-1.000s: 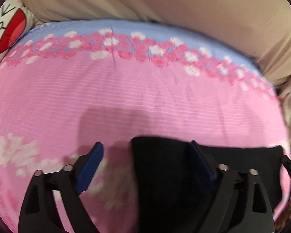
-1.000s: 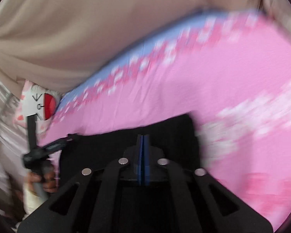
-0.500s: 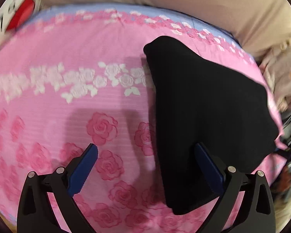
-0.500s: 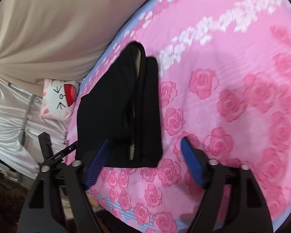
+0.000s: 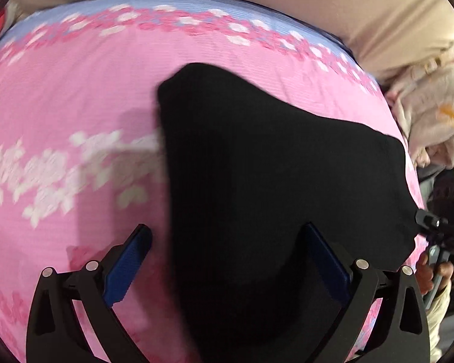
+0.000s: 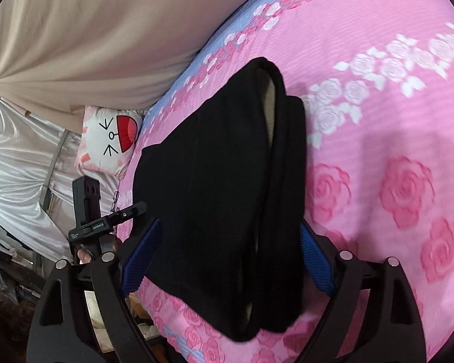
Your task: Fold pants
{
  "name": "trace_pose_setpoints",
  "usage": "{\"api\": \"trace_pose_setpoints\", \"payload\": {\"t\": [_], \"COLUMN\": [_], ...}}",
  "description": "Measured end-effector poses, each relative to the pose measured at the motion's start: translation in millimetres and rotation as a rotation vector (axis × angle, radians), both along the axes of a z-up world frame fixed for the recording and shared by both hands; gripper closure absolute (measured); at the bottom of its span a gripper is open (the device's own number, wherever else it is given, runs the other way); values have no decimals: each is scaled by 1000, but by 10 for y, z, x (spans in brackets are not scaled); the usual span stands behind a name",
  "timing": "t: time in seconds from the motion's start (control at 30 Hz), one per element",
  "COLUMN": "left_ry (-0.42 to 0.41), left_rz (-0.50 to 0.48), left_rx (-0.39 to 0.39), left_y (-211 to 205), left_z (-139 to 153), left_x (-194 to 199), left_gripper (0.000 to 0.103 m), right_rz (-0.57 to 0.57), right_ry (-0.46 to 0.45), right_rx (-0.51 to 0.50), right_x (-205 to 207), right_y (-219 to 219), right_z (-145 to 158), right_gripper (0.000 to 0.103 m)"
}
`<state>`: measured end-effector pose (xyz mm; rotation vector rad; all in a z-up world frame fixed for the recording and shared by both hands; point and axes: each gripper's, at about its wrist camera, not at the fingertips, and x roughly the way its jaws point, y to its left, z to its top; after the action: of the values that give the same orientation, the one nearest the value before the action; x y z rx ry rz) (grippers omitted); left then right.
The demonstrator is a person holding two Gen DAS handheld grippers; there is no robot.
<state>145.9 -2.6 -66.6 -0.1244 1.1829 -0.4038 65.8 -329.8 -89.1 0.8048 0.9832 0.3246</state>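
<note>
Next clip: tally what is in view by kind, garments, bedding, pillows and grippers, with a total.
Black folded pants: 1
Pink floral bedsheet: 1
Cartoon-face pillow: 1
Grippers, both open: 2, left gripper and right gripper
Total: 5

Bright, even light; left view motion-blurred, right sharper, both edges fisheye-bent.

Both grippers are black angular frames with silver screws and ribbed blue fingers [image 5: 127,267] [image 6: 314,264].
</note>
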Motion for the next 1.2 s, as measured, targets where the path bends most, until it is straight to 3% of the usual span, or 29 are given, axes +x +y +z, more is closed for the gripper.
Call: {"api": "trace_pose_setpoints", "payload": {"t": [0.13, 0.27, 0.4, 0.47, 0.53, 0.6, 0.67, 0.77, 0.9, 0.97, 1.0, 1.03, 1.1, 1.17, 1.2], "left_ry": [-13, 38, -4, 47, 9, -4, -36, -108, -76, -61, -62, -79, -81, -77, -79], "left_rz": [-39, -21, 128, 126, 117, 143, 131, 183, 116, 106, 112, 119, 129, 111, 104], "left_rx": [46, -2, -29, -54, -10, -67, -112, 32, 70, 100, 82, 74, 83, 78, 83], "left_y": [-263, -166, 398, 535, 493, 521, 554, 557, 441, 377, 396, 414, 433, 437, 428], "left_z": [-24, -17, 104, -8, 16, 129, 263, 351, 187, 14, -33, -28, -24, -32, -31], "left_x": [81, 204, 328, 419, 397, 236, 15, -358, -740, -826, -842, -862, -840, -823, -824], "left_gripper": [5, 5, 5, 5, 5, 8, 6, 6, 6, 5, 5, 5, 5, 5, 5], "right_rz": [18, 23, -100, -175, -203, -147, -5, 219, 425, 541, 551, 559, 543, 495, 488], "right_ry": [9, 12, -7, -42, -112, -175, -234, -250, -186, -108, -63, -55, -41, -83, -117], "right_rx": [-7, -44, -119, -120, -138, -163, -192, -197, -228, -293, -400, -430, -314, -342, -305], "right_x": [93, 52, -250, -370, -421, -371, -129, 396, 1083, 1454, 1649, 1805, 1977, 1950, 1903], "right_y": [29, 58, -132, -217, -117, 165, 680, 1448, 2213, 2638, 2783, 2846, 2800, 2812, 2808], "right_z": [-3, 8, 132, 231, 458, 646, 853, 936, 744, 396, 140, -38, -92, 112, 234], "right_gripper": [18, 20, 23, 24, 32, 37, 47, 68, 82, 85, 103, 103, 103, 103, 102]}}
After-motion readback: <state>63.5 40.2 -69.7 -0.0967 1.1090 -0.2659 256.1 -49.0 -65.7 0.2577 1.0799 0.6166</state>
